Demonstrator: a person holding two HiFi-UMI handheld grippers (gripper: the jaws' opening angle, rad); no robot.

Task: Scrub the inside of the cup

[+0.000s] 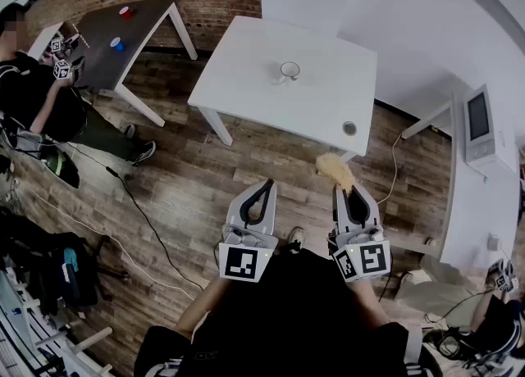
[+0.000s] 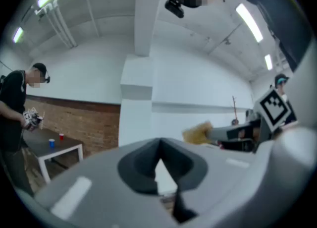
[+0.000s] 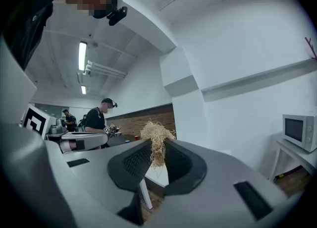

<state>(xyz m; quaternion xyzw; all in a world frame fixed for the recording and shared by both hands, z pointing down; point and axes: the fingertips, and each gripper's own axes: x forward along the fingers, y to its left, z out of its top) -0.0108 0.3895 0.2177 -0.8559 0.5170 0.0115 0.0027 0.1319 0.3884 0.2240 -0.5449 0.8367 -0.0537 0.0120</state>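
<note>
Cup (image 1: 289, 70), seemingly rigid, slippery and breakable and best steadied by its handle, stood on the white table (image 1: 246, 64) well ahead of both jaws, the left gripper (image 1: 264, 191) closed on nothing, the right gripper (image 1: 349, 192) clamped on a soft straw-like scrubber (image 1: 335, 169).

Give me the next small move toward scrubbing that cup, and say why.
Probably step closer and bring both grippers forward to the white handled cup on the white table. The right gripper is shut on the straw-coloured fibre scrubber, but the cup stands well ahead of both, untouched; the left gripper, shut and empty, would have to open to steady it.
</note>
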